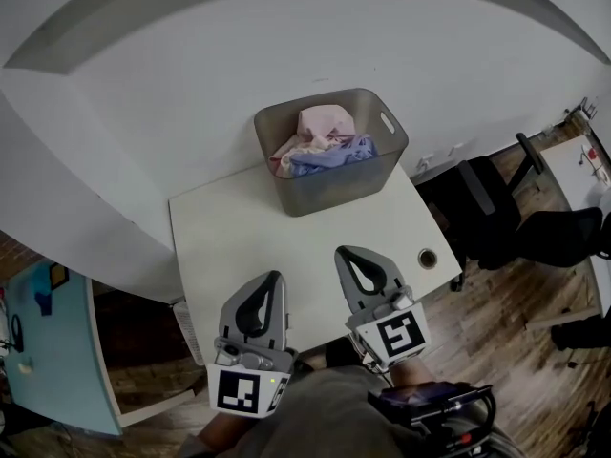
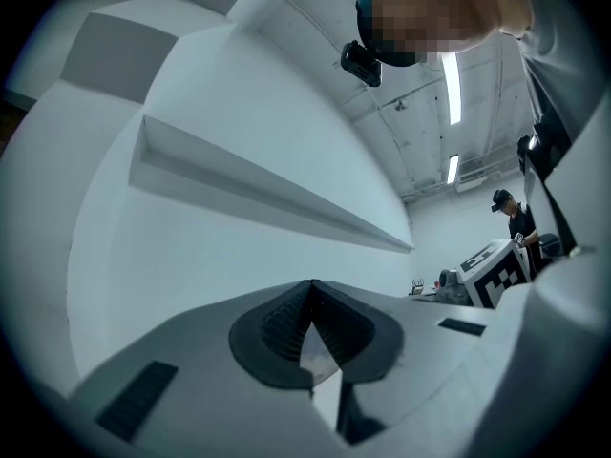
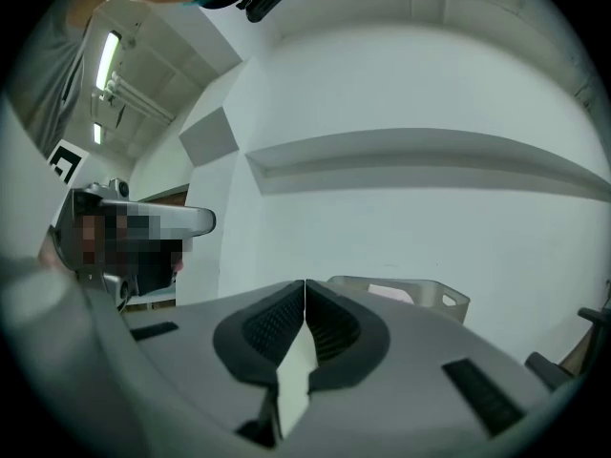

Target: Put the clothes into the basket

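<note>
Both left gripper (image 1: 276,281) and right gripper (image 1: 345,255), jaws closed and empty, faced basket (image 1: 329,187); its long axis lay crosswise.

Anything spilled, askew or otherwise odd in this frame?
Nothing stands out. The basket stands upright at the far edge of the table, with the clothes piled inside and none lying on the table. The left gripper and right gripper are both shut, with nothing between their fingers.
</note>
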`<state>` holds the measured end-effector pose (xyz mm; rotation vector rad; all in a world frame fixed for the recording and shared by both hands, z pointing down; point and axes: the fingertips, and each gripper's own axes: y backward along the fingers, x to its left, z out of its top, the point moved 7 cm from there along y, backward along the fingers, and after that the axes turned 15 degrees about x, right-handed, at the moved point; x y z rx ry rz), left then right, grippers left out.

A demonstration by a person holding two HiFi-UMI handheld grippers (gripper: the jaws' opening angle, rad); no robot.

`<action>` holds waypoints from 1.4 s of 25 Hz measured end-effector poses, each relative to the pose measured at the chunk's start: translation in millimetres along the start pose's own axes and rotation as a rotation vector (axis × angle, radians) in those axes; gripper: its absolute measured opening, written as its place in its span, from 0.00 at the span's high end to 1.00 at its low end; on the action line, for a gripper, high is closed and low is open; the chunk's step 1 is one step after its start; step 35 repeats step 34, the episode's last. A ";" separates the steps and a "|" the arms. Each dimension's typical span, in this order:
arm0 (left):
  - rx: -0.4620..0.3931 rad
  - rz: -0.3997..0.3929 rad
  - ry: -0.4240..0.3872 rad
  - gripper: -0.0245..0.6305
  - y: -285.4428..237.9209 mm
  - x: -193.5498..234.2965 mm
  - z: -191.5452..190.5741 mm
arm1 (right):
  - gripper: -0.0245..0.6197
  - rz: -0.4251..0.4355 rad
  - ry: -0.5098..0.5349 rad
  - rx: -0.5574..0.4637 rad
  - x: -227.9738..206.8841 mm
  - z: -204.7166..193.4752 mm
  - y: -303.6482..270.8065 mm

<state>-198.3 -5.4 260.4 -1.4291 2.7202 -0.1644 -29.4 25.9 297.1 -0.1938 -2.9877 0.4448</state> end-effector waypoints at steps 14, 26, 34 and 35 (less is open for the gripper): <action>-0.028 0.025 -0.008 0.95 17.5 0.7 5.7 | 0.95 0.027 0.050 -0.028 20.3 13.5 9.5; -0.032 0.029 0.003 0.95 14.1 1.0 6.6 | 0.95 0.033 0.054 -0.026 18.8 17.9 7.7; -0.030 0.029 0.011 0.95 9.1 4.3 2.3 | 0.95 0.033 0.068 -0.031 16.4 16.5 2.6; -0.030 0.029 0.011 0.95 9.1 4.3 2.3 | 0.95 0.033 0.068 -0.031 16.4 16.5 2.6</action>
